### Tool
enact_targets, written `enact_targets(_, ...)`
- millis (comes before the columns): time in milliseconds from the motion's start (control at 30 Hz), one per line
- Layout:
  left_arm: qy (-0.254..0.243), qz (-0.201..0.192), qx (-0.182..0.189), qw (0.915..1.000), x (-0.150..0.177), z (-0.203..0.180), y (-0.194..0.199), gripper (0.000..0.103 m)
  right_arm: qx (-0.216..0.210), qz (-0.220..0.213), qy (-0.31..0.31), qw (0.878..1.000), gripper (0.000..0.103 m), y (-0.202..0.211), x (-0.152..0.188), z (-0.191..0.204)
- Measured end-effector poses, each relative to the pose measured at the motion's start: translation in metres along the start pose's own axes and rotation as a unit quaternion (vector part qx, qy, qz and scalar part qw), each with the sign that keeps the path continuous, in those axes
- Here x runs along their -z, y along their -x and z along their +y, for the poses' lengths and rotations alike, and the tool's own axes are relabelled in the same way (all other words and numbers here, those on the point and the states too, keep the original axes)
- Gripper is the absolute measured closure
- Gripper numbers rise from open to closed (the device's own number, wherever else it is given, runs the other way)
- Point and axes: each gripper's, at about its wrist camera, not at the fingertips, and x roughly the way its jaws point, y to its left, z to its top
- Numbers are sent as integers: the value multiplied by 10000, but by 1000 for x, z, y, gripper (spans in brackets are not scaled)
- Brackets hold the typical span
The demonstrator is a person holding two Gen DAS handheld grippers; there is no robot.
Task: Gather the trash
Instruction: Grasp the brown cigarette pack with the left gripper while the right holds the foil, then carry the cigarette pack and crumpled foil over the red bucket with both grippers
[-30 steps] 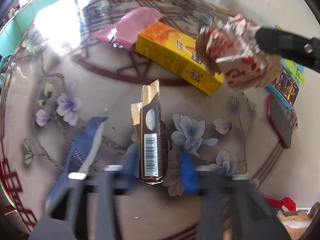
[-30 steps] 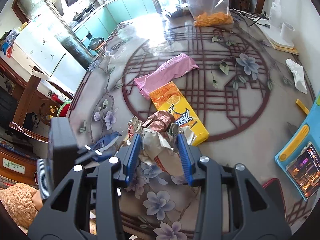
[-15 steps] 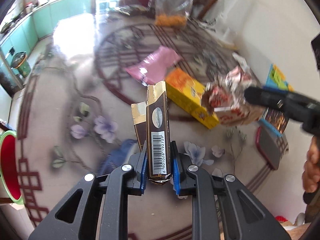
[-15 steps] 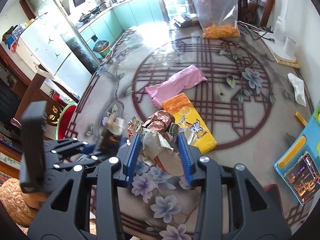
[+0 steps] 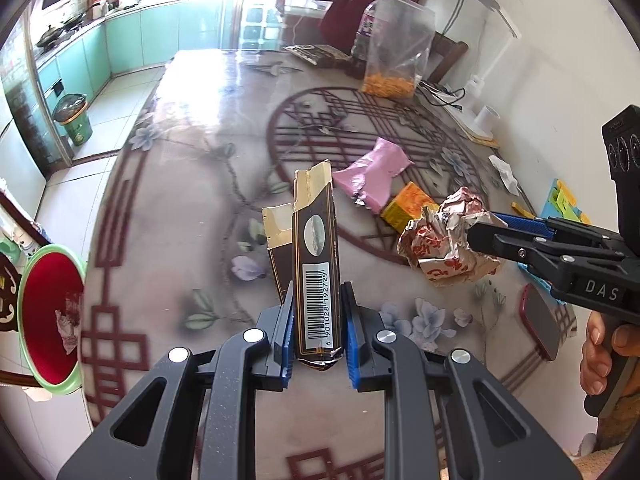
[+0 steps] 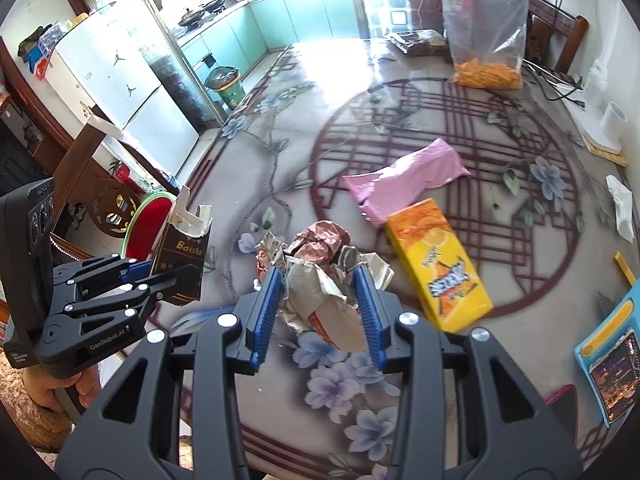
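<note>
My left gripper (image 5: 318, 320) is shut on a dark brown cigarette pack (image 5: 316, 264) with a torn top, held upright above the table's near left edge; it also shows in the right wrist view (image 6: 182, 268). My right gripper (image 6: 320, 292) is shut on a crumpled paper wrapper (image 6: 320, 276), held above the table; the wrapper also shows in the left wrist view (image 5: 444, 244). On the table lie a pink bag (image 6: 404, 180), an orange-yellow box (image 6: 440, 264) and a white crumpled tissue (image 6: 620, 206). A red bin with a green rim (image 5: 48, 312) stands on the floor left of the table.
A plastic bag of orange snacks (image 6: 486, 32) stands at the table's far end. A blue phone holder with a lit screen (image 6: 610, 364) and a red phone (image 5: 540, 328) lie at the right edge. A white cup (image 6: 612, 120) and cables sit far right.
Both grippers have risen and pulled back from the table with their loads. The left gripper has swung left, bringing the red bin into its view.
</note>
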Motion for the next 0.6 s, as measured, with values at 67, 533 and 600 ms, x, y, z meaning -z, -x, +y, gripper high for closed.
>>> enact_targets(67,35,-30,0,10000,0,9,3,85,10,6,13,10000,65,-3,-2,8)
enact_targets(533,183,-71,22,9998,-4,90,21,85,138,55,69,9999,65,-27,-15,74)
enact_targets(600,202,-72,14,9998,-5,101,22,85,155,71,76,9998,65,-30,-16,85)
